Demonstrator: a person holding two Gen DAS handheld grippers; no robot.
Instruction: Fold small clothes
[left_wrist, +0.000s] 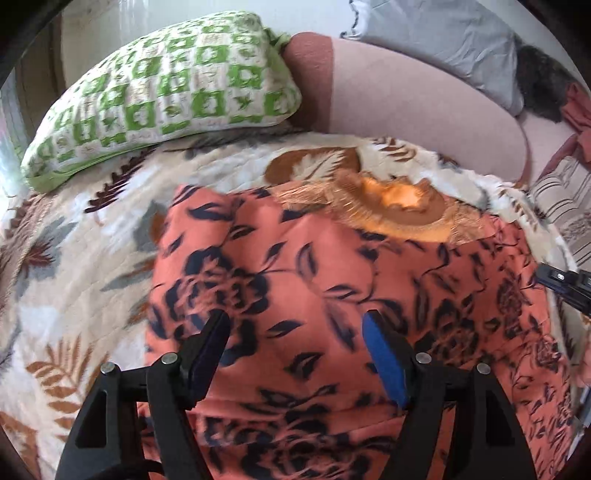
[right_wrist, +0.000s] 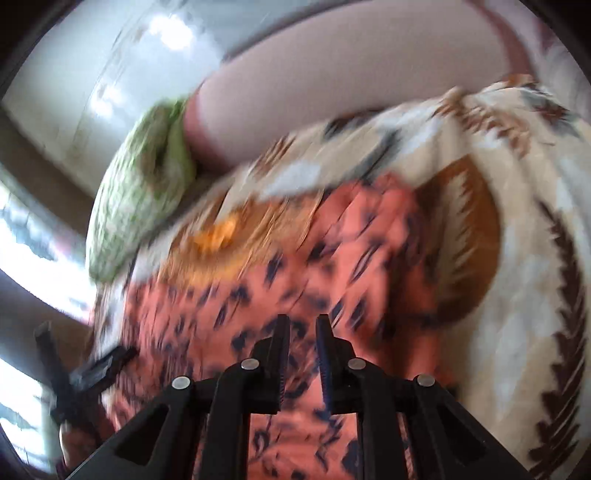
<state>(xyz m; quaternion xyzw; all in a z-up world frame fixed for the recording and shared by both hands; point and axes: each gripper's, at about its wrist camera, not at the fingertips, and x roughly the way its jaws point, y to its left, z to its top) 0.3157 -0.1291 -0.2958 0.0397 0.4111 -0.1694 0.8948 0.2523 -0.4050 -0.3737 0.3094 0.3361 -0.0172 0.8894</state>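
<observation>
Garment (left_wrist: 332, 295), orange with dark flowers, lies spread on the blanket (left_wrist: 92, 258) before you, ready for folding. Your left gripper (left_wrist: 295, 332) hangs over it, jaws wide and empty; your right gripper (right_wrist: 303, 328) shows a narrow gap, no cloth visibly pinched, probably lining up an edge.

A bed (left_wrist: 424, 122) is covered by a leaf-patterned blanket (left_wrist: 92, 258), on which an orange floral garment (left_wrist: 295, 266) and a green checked pillow (left_wrist: 166, 85) are laid.
</observation>
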